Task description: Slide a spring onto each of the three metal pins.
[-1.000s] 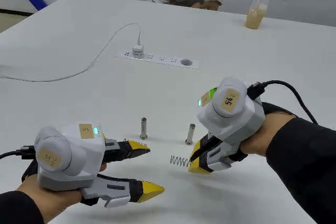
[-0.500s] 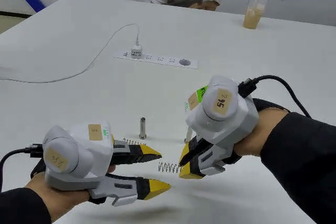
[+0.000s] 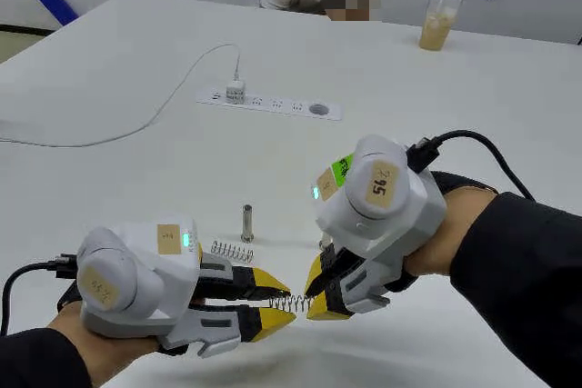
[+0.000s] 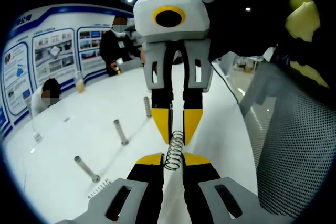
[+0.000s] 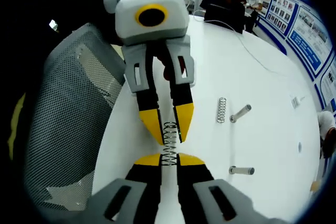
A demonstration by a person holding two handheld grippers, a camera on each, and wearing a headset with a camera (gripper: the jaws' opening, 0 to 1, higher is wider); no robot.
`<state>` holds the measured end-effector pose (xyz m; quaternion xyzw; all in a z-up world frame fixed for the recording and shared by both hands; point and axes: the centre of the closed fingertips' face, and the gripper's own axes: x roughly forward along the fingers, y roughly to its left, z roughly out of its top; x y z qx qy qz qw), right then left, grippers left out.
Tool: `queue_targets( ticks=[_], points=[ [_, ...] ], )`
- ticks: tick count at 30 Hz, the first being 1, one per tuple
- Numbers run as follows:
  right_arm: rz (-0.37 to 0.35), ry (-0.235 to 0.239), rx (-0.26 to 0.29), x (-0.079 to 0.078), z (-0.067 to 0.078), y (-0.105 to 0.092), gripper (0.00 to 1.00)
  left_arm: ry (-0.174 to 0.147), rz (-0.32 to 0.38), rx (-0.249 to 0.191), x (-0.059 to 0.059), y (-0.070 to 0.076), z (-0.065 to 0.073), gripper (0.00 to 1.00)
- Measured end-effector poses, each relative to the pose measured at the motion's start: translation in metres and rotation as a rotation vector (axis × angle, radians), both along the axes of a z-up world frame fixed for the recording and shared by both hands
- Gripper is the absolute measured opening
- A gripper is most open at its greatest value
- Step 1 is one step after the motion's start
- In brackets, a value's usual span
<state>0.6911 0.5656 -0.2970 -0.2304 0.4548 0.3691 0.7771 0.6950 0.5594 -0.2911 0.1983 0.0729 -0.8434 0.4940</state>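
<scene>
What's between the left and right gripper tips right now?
A spring bridges the gap between the left gripper and right gripper, one end between each pair of jaws; both gripper views show it head-on.

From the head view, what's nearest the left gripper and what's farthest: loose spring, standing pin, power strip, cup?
1. Loose spring, just behind the left gripper.
2. Pin, a bit beyond it.
3. Power strip, mid-table.
4. Cup, far right.
</scene>
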Motion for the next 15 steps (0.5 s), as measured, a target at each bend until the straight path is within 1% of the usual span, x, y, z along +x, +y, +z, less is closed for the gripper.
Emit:
queue_targets(
  ticks=[5,15],
  points=[
    [0.012,0.0,-0.008,-0.002,0.005,0.001,0.12,-0.005,-0.015,0.001,-0.003,0.001,0.0,0.12],
    [0.018,-0.029,-0.008,0.002,0.022,0.004,0.12,-0.016,-0.02,0.002,-0.003,0.001,0.0,0.12]
  ],
)
